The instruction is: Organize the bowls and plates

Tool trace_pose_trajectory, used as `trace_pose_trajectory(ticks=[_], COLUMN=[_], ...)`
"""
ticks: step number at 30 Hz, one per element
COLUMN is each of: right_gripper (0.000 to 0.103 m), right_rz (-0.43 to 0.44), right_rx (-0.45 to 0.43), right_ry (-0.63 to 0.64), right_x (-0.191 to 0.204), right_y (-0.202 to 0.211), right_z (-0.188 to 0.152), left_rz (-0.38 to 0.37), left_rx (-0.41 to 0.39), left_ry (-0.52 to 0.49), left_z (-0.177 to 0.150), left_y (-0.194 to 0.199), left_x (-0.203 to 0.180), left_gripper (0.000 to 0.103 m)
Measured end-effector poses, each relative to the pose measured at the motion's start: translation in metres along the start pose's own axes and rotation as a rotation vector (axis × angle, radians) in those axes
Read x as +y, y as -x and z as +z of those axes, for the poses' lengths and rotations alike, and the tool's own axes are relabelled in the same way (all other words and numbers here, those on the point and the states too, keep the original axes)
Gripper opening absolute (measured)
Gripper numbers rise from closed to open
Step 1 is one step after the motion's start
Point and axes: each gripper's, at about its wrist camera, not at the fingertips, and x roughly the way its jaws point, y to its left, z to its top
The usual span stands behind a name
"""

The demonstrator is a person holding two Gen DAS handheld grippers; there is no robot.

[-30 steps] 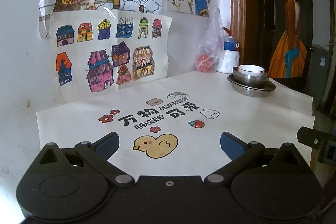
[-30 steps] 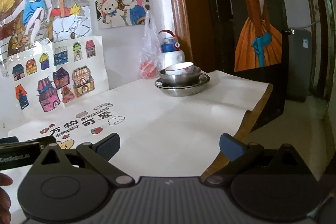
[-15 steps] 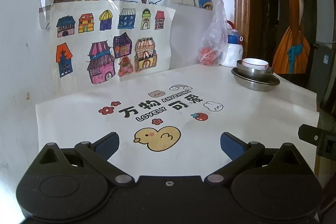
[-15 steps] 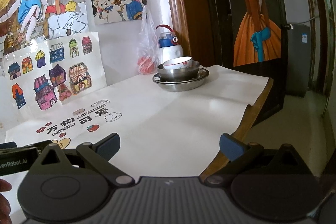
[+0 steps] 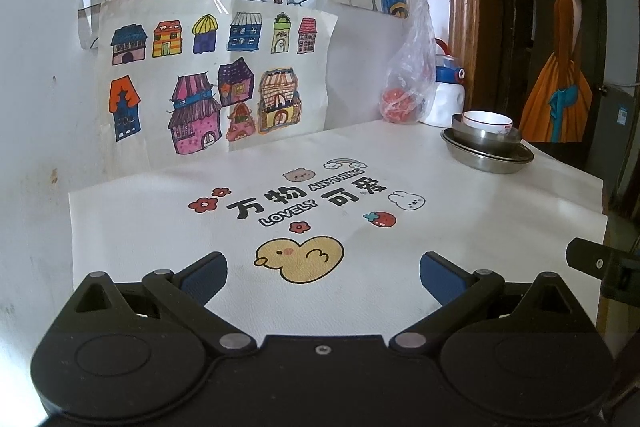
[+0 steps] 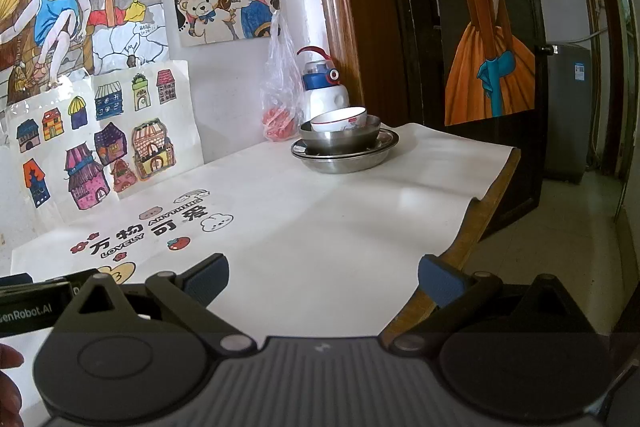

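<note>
A stack stands at the table's far right corner: a white bowl [image 6: 339, 119] sits in a steel bowl [image 6: 340, 139], which sits on a steel plate [image 6: 346, 159]. The same stack shows in the left wrist view, with the white bowl [image 5: 487, 119], steel bowl [image 5: 486, 138] and steel plate [image 5: 488, 159]. My left gripper [image 5: 323, 269] is open and empty, low over the near edge of the cloth. My right gripper [image 6: 323, 273] is open and empty, near the table's front edge, far from the stack.
A white printed tablecloth [image 5: 360, 219] covers the table. A plastic bag with red fruit [image 6: 280, 99] and a white and blue bottle [image 6: 322, 87] stand by the wall behind the stack. The table's wooden right edge [image 6: 476, 223] drops to the floor.
Both grippers have tilted or moved slightly, so the stack sits a little lower in the views. Both stay open and empty. The stack has not moved.
</note>
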Motion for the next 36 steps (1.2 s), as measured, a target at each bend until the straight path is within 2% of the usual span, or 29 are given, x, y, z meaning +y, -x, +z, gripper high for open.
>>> trace_pose_trajectory(ticks=[36], right_gripper=[0.103], right_rz=[0.001], right_rx=[0.003], right_ry=[-0.003], right_x=[0.0019], right_y=[0.0014], right_z=[-0.0013], left_rz=[-0.001], left_rx=[0.001], left_ry=[0.003], left_z=[-0.0030], left_y=[0.0024], left_x=[-0.0027], left_gripper=[0.102])
